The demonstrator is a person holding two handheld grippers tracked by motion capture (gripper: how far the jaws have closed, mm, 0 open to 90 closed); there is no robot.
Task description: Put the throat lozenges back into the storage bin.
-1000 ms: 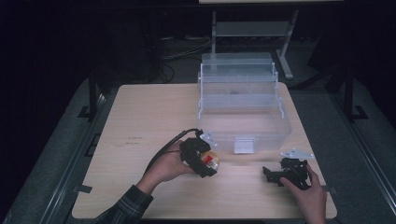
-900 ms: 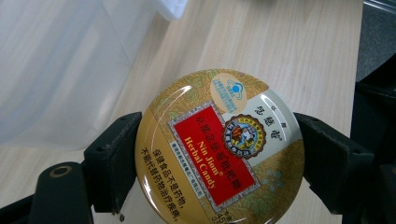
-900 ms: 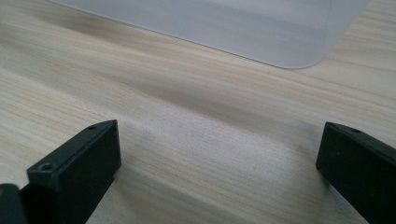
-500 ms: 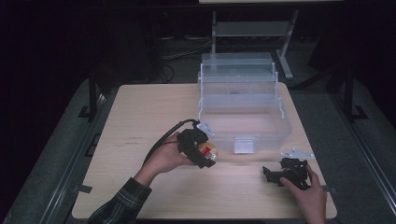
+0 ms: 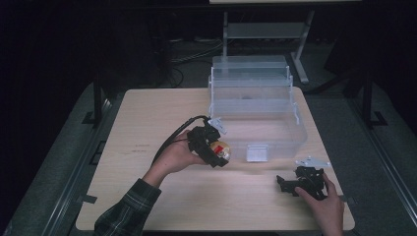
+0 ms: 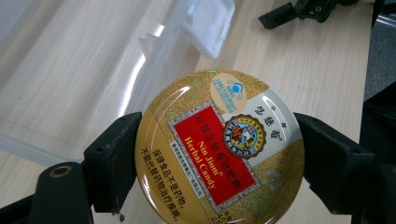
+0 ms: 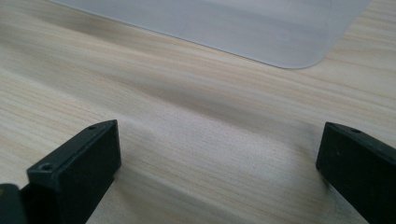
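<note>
Left tongs (image 5: 216, 151) clamped on round candy tin (image 6: 219, 149), just beside clear plastic box (image 5: 255, 123). Right tongs (image 7: 219, 172) wide open, empty, low over tabletop (image 5: 147, 118) near front right corner.

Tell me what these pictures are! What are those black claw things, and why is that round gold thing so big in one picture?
A person sits at a wooden table holding a pinching tool in each hand. One camera looks down from above. The other two ride on the tools, so things near them look huge. The left gripper squeezes a round gold candy tin between its black jaws, beside a clear plastic box with its lid up. The right gripper rests low over the table, jaws wide apart, holding nothing.
</note>
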